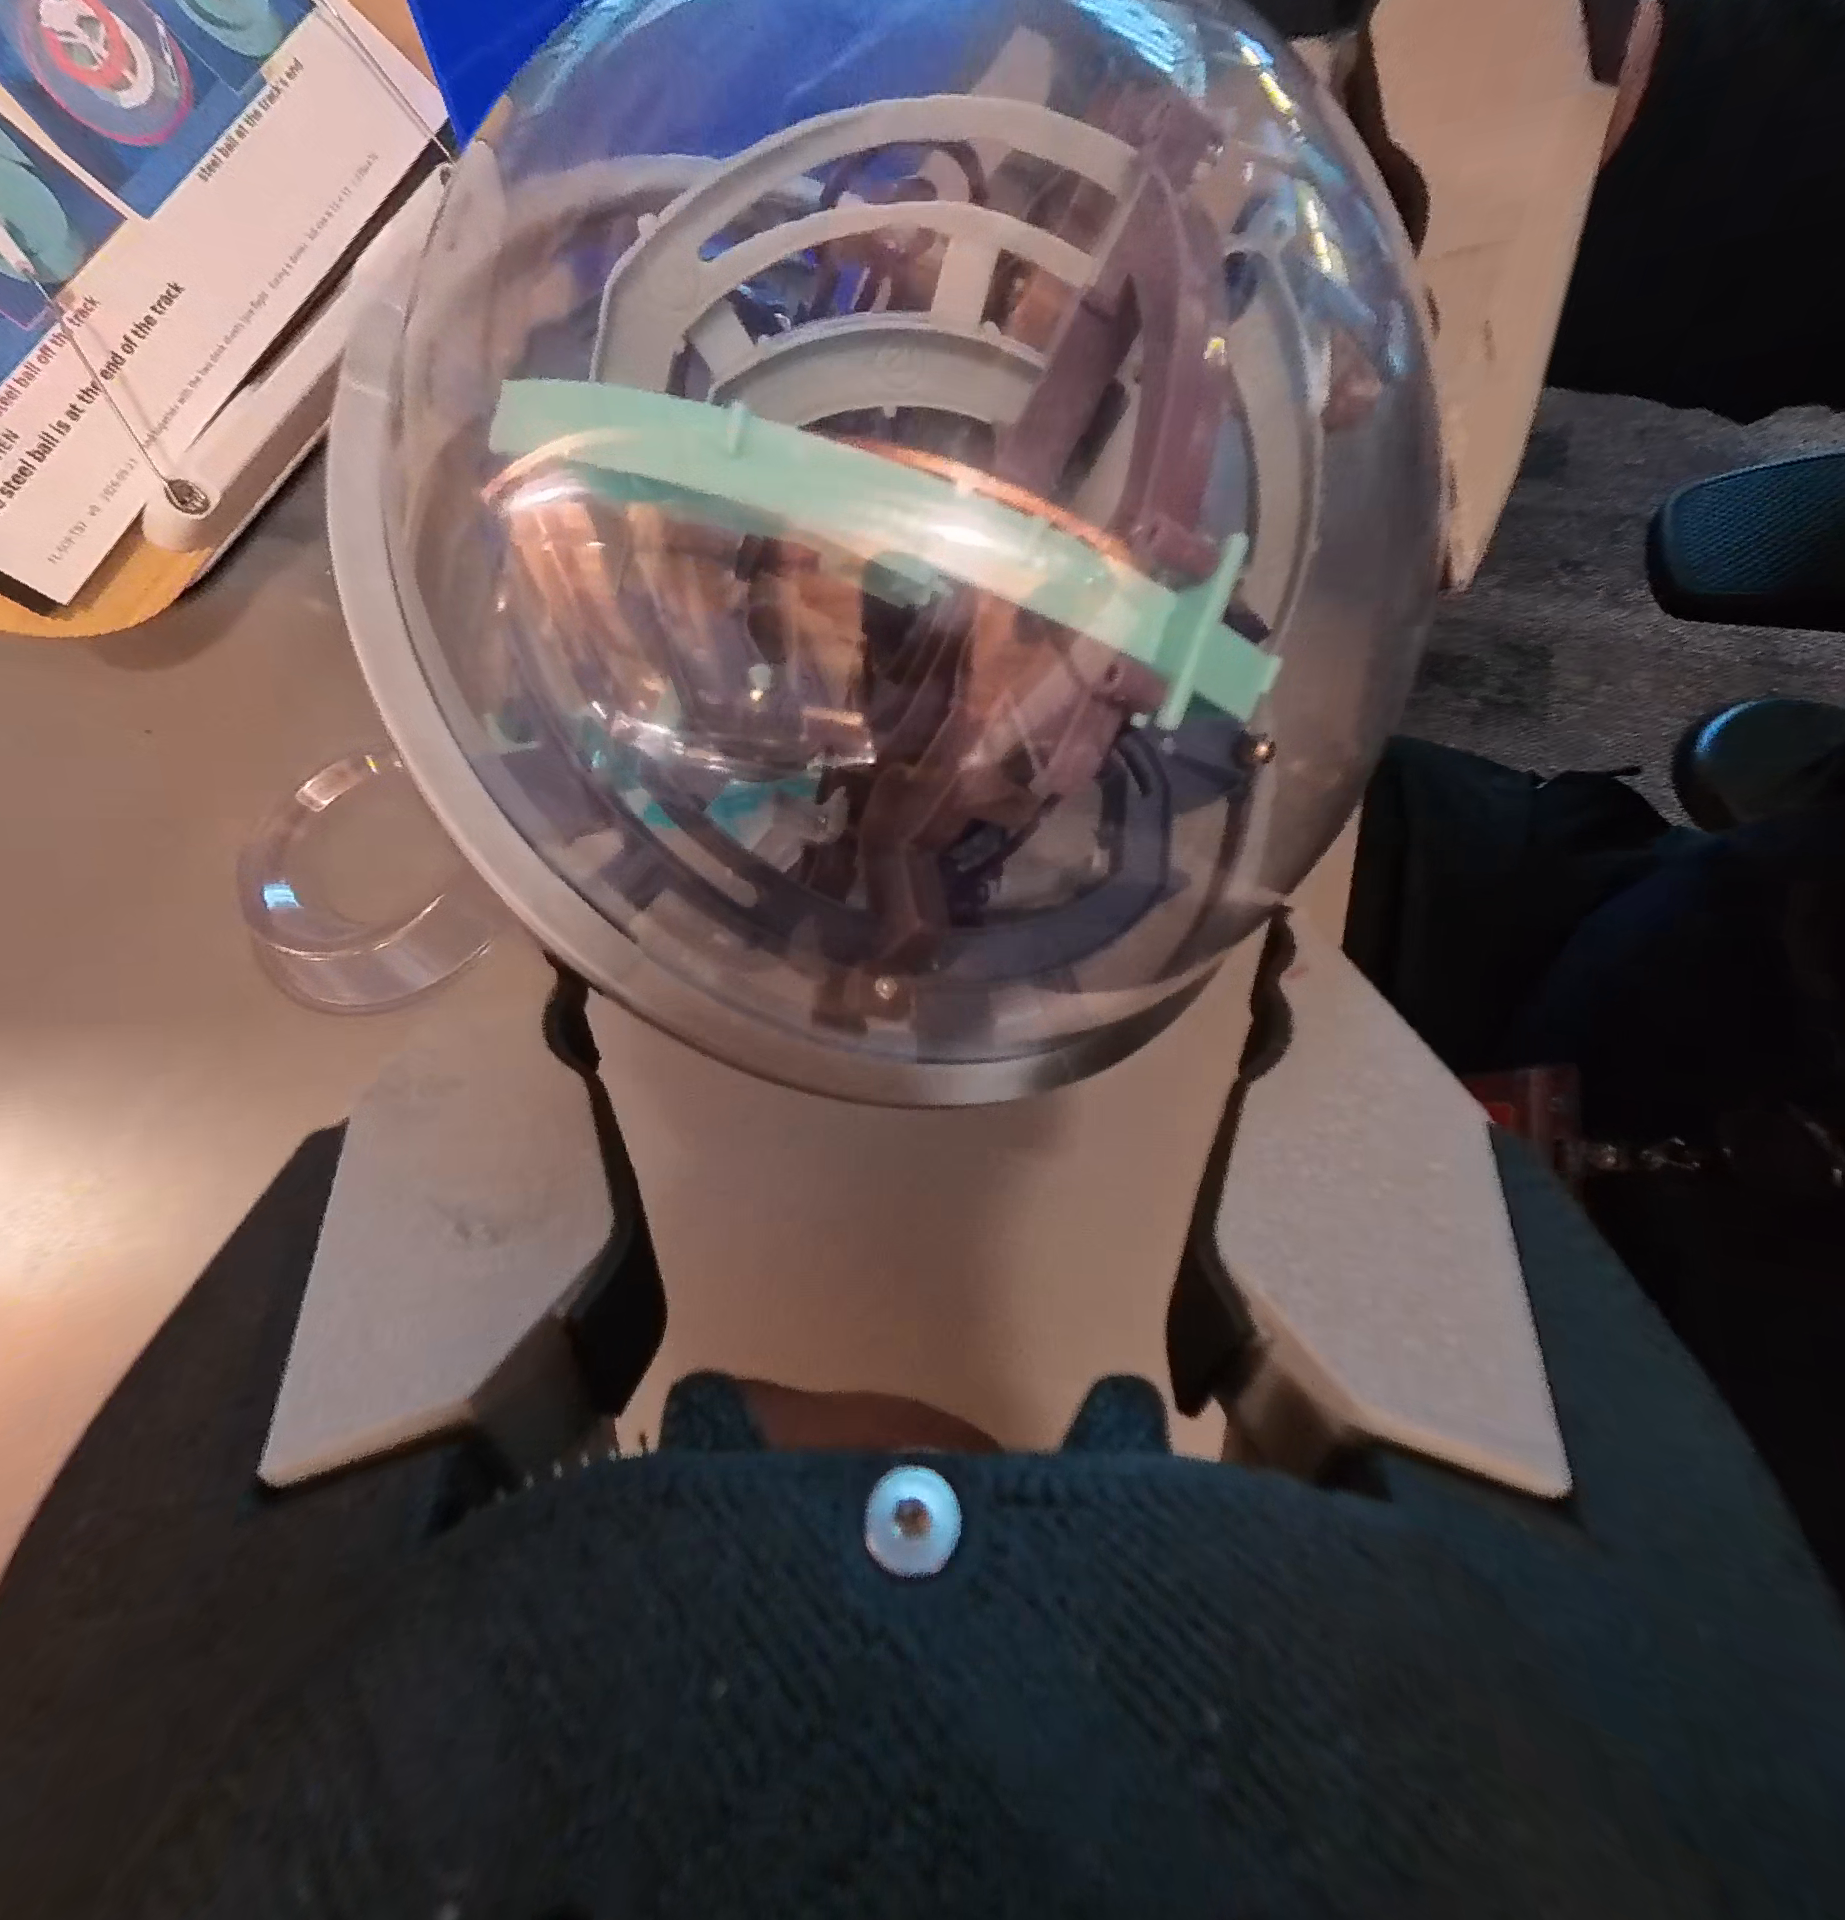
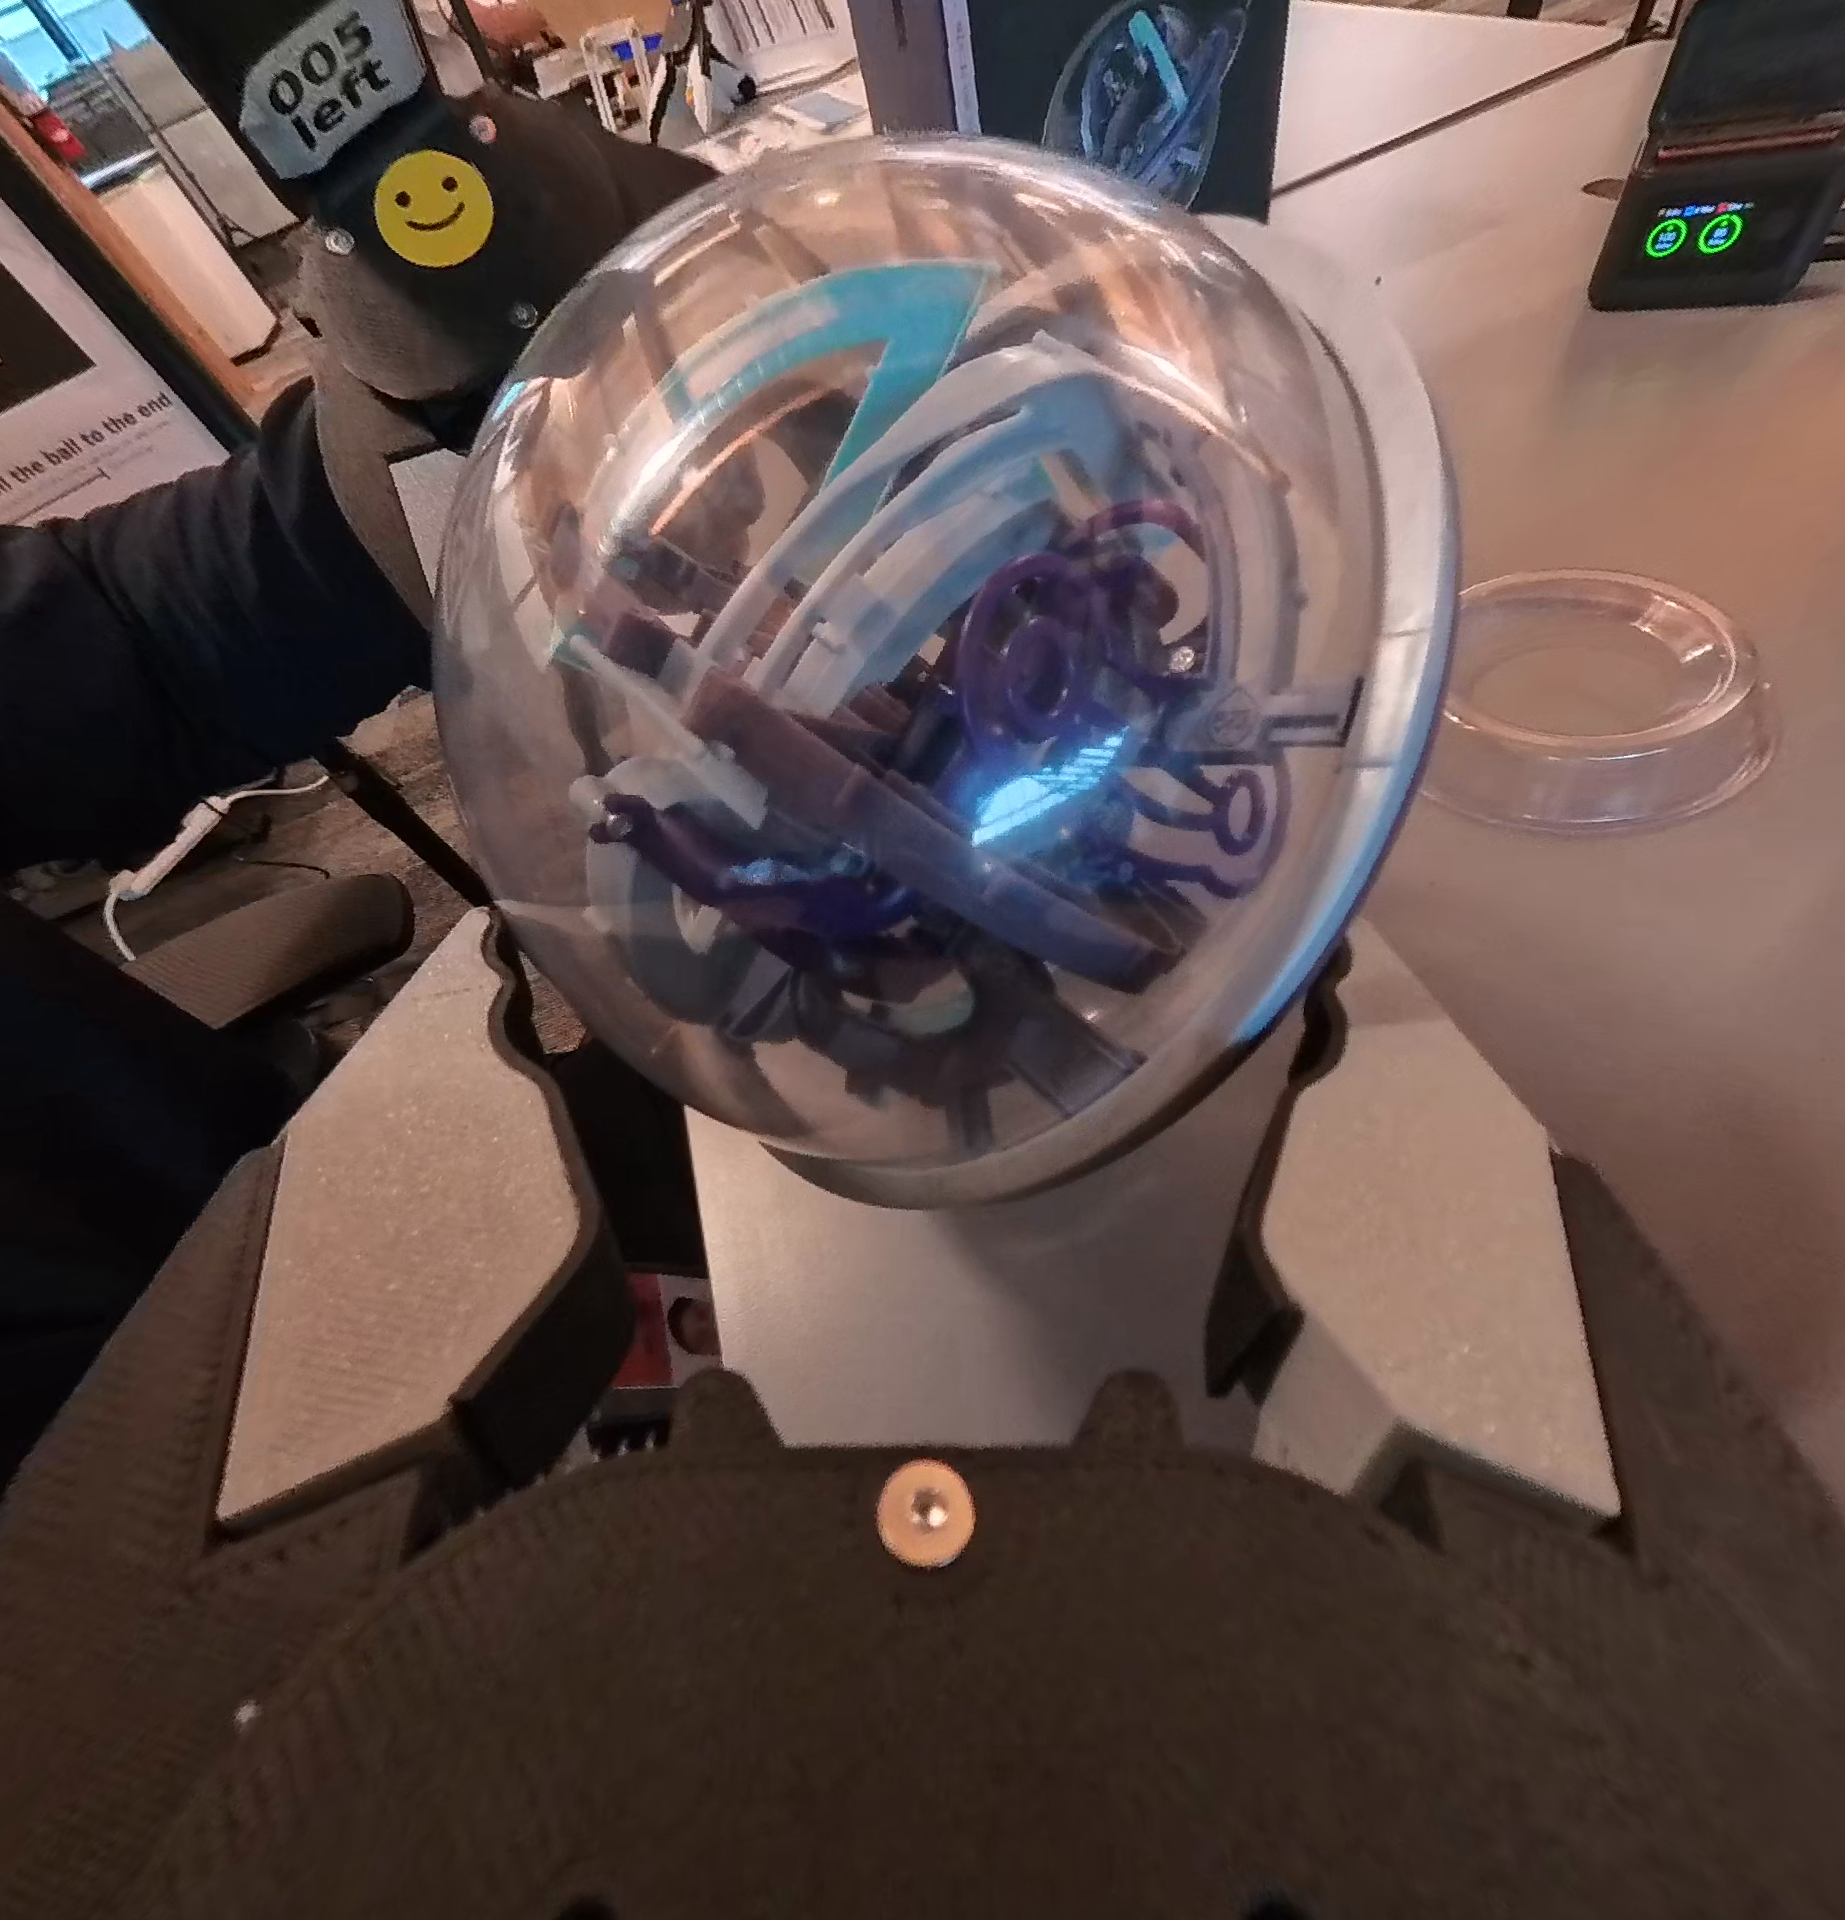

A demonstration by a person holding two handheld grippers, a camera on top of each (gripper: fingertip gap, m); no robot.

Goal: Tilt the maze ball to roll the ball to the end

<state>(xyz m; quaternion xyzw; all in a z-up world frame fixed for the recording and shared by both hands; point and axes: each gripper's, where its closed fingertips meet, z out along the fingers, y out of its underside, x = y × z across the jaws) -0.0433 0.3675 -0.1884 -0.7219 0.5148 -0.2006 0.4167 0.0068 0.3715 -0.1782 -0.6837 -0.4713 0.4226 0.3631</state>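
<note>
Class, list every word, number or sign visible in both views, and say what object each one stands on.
Wording is not quoted here, only what carries it.
Instruction sheet: black and red print beside photos.
Grey tag: digits and a word.
Yellow sticker: smiley sign, no words.
Poster: one black line.
Screen: figures in green rings, too small to read.
Maze ball: moulded mark on its band, too blurred to read.

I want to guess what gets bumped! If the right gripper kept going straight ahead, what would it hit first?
The maze ball. It already sits between the right gripper fingers, filling the way ahead, so there is probably no free space to move into.
</note>
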